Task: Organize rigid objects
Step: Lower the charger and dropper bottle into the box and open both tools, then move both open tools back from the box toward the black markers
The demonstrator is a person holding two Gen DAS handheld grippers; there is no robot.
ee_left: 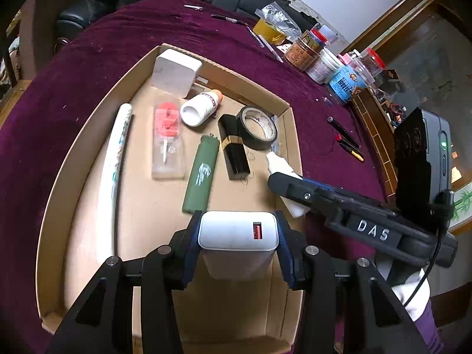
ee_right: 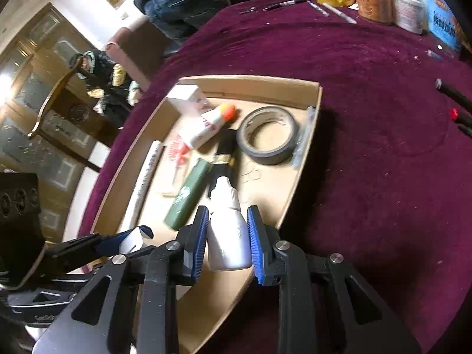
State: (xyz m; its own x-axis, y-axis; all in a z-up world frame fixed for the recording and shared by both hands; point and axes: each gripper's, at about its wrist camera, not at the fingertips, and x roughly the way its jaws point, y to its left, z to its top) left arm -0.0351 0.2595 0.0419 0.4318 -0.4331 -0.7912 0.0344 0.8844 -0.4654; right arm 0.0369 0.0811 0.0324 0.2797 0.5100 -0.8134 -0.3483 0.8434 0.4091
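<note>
Two grippers carry loads over the near end of the cardboard tray (ee_left: 88, 159). The left gripper (ee_left: 237, 233) has its pads pressed on both sides of a white USB charger (ee_left: 237, 231), held above the bare tray floor. The right gripper (ee_right: 225, 236) is narrowed onto a small white dropper bottle (ee_right: 228, 230), nozzle pointing forward, over the tray's near right edge; whether the right-hand pad touches the bottle cannot be told.

The step in hand is judged to be placement: both items are over the tray and not yet set down.

Farther in, the floor is occupied by a green lighter (ee_left: 200, 177), a black and gold case (ee_left: 233, 147), a black tape roll (ee_left: 258, 128), a clear packet with a red item (ee_left: 166, 141), a white bottle with an orange cap (ee_left: 200, 109), a white box (ee_left: 175, 72) and a long white tube (ee_left: 116, 159).

The next move calls for lowering each item onto bare cardboard near the lighter, clear of its neighbours, then opening the jaws. The two grippers are close together, so staggered release is advisable.
</note>
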